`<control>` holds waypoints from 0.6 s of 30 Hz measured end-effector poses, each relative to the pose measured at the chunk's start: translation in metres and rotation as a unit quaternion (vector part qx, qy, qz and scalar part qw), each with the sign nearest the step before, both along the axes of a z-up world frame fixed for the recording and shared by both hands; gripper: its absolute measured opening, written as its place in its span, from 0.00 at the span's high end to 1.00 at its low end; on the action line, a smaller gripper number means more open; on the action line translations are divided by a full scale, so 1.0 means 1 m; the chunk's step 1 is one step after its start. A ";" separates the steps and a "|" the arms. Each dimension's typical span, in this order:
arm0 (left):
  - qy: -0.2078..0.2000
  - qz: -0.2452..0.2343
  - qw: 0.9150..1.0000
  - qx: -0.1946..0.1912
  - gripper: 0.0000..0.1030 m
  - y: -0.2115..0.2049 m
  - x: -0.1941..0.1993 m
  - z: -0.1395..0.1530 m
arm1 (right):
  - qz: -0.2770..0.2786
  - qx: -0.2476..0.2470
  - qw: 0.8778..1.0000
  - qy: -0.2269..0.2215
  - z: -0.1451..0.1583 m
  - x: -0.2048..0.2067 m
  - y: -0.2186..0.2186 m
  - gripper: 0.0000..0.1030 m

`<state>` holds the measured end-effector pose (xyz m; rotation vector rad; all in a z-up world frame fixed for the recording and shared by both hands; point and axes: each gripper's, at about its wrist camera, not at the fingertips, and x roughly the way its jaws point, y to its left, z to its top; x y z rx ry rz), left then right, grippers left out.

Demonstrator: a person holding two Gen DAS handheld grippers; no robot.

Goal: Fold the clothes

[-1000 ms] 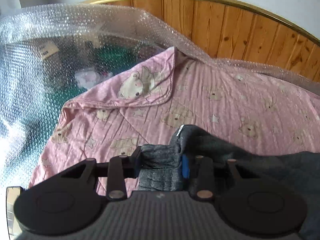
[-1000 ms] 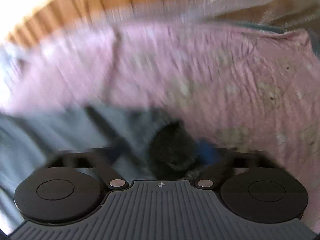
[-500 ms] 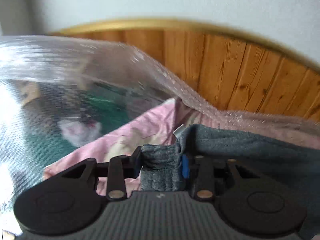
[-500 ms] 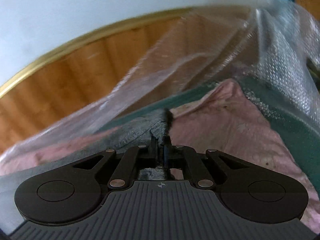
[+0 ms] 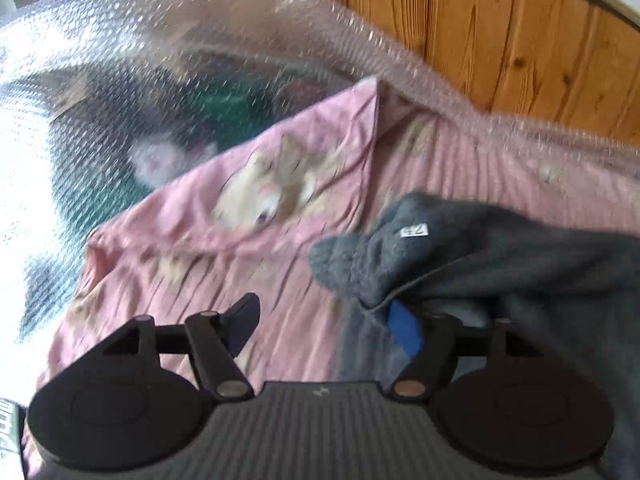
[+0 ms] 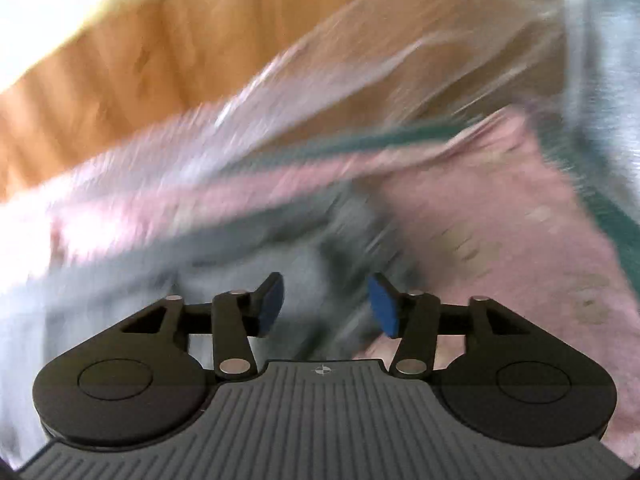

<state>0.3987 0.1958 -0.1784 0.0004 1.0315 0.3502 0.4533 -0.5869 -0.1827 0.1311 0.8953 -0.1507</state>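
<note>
A dark grey fleece garment (image 5: 500,264) with a small white tag (image 5: 414,231) lies on a pink bear-print sheet (image 5: 280,200). My left gripper (image 5: 326,324) is open; the garment's folded edge lies over its right finger (image 5: 404,326), the left finger is free over the sheet. In the blurred right wrist view my right gripper (image 6: 326,304) is open and empty, just above the grey garment (image 6: 280,248) lying on the pink sheet (image 6: 500,240).
Bubble wrap (image 5: 160,60) covers things at the left and along the back, in front of a wooden headboard (image 5: 520,40). It also shows in the right wrist view (image 6: 400,80) with a green edge (image 6: 340,144) under it.
Both grippers have opened and let go of the grey garment, which has dropped onto the pink sheet. Both views have tilted down toward the bed.
</note>
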 end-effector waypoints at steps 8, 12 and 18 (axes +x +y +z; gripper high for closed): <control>0.000 -0.109 0.991 0.081 0.32 -0.049 0.038 0.004 | -0.075 0.046 0.996 -0.005 -0.013 0.000 -0.032 0.37; -0.010 -0.070 0.993 0.099 0.34 -0.047 0.068 0.001 | -0.040 0.021 0.999 -0.011 -0.016 0.015 -0.028 0.40; -0.015 -0.007 1.000 0.006 0.27 -0.002 0.032 0.029 | -0.023 -0.064 0.995 0.074 -0.019 0.013 -0.034 1.00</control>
